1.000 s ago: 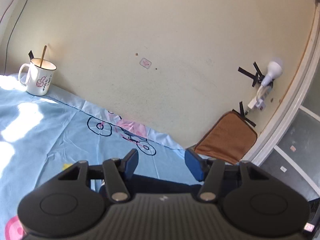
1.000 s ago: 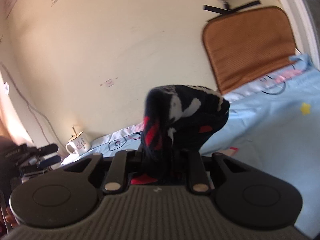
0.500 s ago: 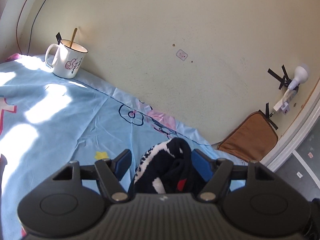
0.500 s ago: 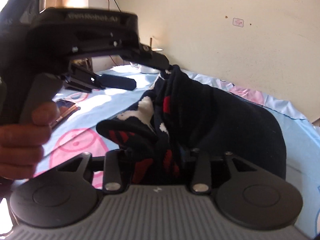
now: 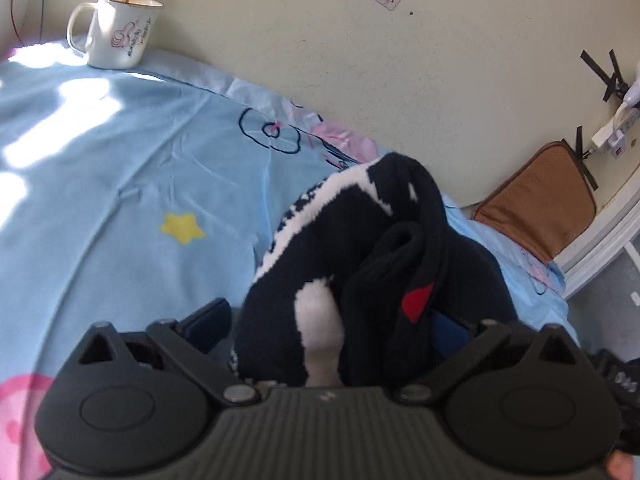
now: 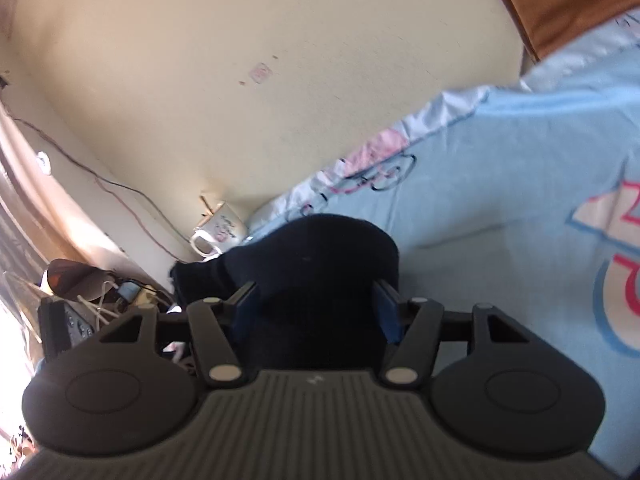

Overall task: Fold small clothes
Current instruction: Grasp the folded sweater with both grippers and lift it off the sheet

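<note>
Mid-fold, judging by the bunching: dark sock (image 5: pixel 360 264) heaped on the blue sheet (image 5: pixel 120 184). Left gripper (image 5: pixel 332 320) spread wide around it; right gripper (image 6: pixel 316 308) likewise spread, gripping nothing. Next: pinch an edge, then lay it flat.

Dark navy knitted garment (image 5: pixel 360 264) with white patterning and a small red patch, bunched into upright folds on the light-blue bed sheet (image 5: pixel 120 200). In the left wrist view it fills the lower centre, its peak toward 12 o'clock. In the right wrist view it appears as a plain dark mound (image 6: pixel 320 264).
</note>
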Available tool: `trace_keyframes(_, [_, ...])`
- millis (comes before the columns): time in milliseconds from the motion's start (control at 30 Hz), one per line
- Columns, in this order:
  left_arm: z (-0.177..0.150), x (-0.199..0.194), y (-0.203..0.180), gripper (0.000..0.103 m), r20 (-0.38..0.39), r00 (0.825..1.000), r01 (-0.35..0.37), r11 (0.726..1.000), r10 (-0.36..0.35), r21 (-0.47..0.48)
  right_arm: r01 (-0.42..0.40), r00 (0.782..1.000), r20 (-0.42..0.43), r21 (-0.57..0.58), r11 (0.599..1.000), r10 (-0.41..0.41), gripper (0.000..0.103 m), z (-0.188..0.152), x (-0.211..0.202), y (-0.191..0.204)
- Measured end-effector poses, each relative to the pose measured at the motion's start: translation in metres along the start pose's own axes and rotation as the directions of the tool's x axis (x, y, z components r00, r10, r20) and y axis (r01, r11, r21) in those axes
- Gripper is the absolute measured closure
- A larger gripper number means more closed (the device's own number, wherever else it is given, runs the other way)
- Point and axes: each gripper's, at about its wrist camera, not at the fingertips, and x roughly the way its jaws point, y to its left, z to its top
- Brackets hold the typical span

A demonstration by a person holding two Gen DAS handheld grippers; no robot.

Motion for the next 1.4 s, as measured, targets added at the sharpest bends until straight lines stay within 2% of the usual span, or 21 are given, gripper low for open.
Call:
trace_keyframes(100, [-0.004, 0.001, -0.011, 0.0, -0.006, 0.999, -0.044, 0.997, 0.044, 0.061, -0.038, 0.999, -0.007, 0.047, 0.998, 0.039, 0.037, -0.007, 0.005, -0.01])
trace_keyframes(233, [-0.004, -0.002, -0.013, 0.001, -0.036, 0.999, -0.027, 0.999, 0.028, 0.039, -0.053, 0.999, -0.004, 0.047, 0.997, 0.053, 0.034, -0.008, -0.003, -0.007])
trace_keyframes(300, [-0.007, -0.002, -0.018, 0.016, -0.041, 0.999, -0.009, 1.0, 0.01, 0.029, -0.048, 0.999, 0.001, 0.048, 0.998, 0.048, 0.04, -0.009, -0.003, -0.006])
trace_keyframes(367, [-0.009, -0.004, -0.025, 0.024, -0.029, 1.0, -0.009, 1.0, 0.01, 0.02, -0.041, 0.999, 0.023, 0.05, 0.998, 0.04, 0.055, -0.007, -0.006, -0.003])
trace_keyframes(400, [-0.009, -0.004, -0.03, 0.029, -0.019, 1.0, -0.01, 1.0, 0.011, 0.02, -0.033, 0.999, 0.038, 0.027, 0.999, 0.032, 0.056, -0.008, -0.012, 0.001])
trace_keyframes(500, [-0.007, -0.008, -0.042, 0.04, -0.012, 0.998, 0.061, 0.998, -0.061, 0.01, -0.005, 0.992, 0.126, -0.024, 1.0, 0.008, 0.058, -0.01, -0.039, 0.01])
trace_keyframes(600, [-0.011, -0.002, -0.063, 0.04, -0.036, 0.982, 0.183, 0.983, -0.183, 0.01, 0.058, 0.968, 0.249, -0.105, 0.993, -0.03, 0.058, -0.012, -0.078, 0.016])
trace_keyframes(667, [-0.017, 0.009, -0.081, 0.04, -0.067, 0.974, 0.22, 0.975, -0.217, 0.032, 0.104, 0.959, 0.272, -0.084, 0.991, -0.078, 0.058, -0.011, -0.098, 0.008])
trace_keyframes(767, [-0.03, 0.031, -0.104, 0.037, -0.124, 0.978, 0.182, 0.979, -0.17, 0.093, 0.157, 0.96, 0.229, 0.035, 0.987, -0.161, 0.056, -0.017, -0.103, -0.025])
trace_keyframes(800, [-0.037, 0.037, -0.112, 0.028, -0.122, 0.984, 0.147, 0.979, -0.13, 0.141, 0.164, 0.962, 0.206, 0.093, 0.982, -0.18, 0.056, -0.021, -0.101, -0.039])
trace_keyframes(867, [-0.04, 0.041, -0.118, 0.014, -0.122, 0.989, 0.101, 0.98, -0.081, 0.171, 0.104, 0.969, 0.201, 0.179, 0.978, -0.14, 0.051, -0.024, -0.103, -0.058])
trace_keyframes(933, [-0.034, 0.036, -0.115, 0.014, -0.14, 0.987, 0.109, 0.98, -0.085, 0.17, 0.078, 0.977, 0.181, 0.177, 0.981, -0.11, 0.048, -0.017, -0.105, -0.061])
trace_keyframes(967, [-0.03, 0.032, -0.112, 0.012, -0.142, 0.986, 0.112, 0.979, -0.088, 0.169, 0.068, 0.98, 0.177, 0.145, 0.987, -0.093, 0.04, -0.013, -0.108, -0.06])
trace_keyframes(1033, [-0.022, 0.024, -0.102, 0.001, -0.146, 0.984, 0.122, 0.979, -0.098, 0.162, 0.034, 0.981, 0.187, 0.081, 0.996, -0.049, 0.023, -0.005, -0.117, -0.06])
trace_keyframes(1067, [-0.019, 0.023, -0.098, 0.0, -0.154, 0.982, 0.133, 0.978, -0.108, 0.159, 0.028, 0.983, 0.179, 0.055, 0.998, -0.037, 0.022, 0.0, -0.119, -0.06])
trace_keyframes(1133, [-0.015, 0.028, -0.094, 0.0, -0.201, 0.97, 0.166, 0.975, -0.134, 0.15, 0.045, 0.99, 0.129, 0.037, 0.998, -0.05, 0.022, 0.007, -0.114, -0.062])
trace_keyframes(1200, [-0.017, 0.041, -0.095, 0.002, -0.26, 0.951, 0.209, 0.968, -0.168, 0.137, 0.011, 0.998, 0.057, 0.047, 0.999, -0.014, 0.024, 0.009, -0.1, -0.065])
trace_keyframes(1233, [-0.02, 0.048, -0.097, 0.005, -0.282, 0.943, 0.224, 0.965, -0.179, 0.138, -0.005, 1.0, -0.001, 0.062, 0.998, 0.005, 0.03, 0.006, -0.088, -0.066])
trace_keyframes(1267, [-0.023, 0.048, -0.102, 0.015, -0.259, 0.951, 0.218, 0.961, -0.17, 0.172, 0.01, 1.0, -0.026, 0.062, 0.998, -0.009, 0.039, 0.003, -0.078, -0.064])
trace_keyframes(1300, [-0.025, 0.051, -0.108, 0.022, -0.266, 0.951, 0.215, 0.958, -0.16, 0.191, 0.02, 1.0, -0.012, 0.051, 0.998, -0.02, 0.041, 0.001, -0.074, -0.061])
trace_keyframes(1400, [-0.006, 0.053, -0.115, 0.034, -0.245, 0.954, 0.216, 0.961, -0.171, 0.171, -0.018, 1.0, 0.024, 0.073, 0.997, 0.016, 0.051, 0.022, -0.07, -0.056])
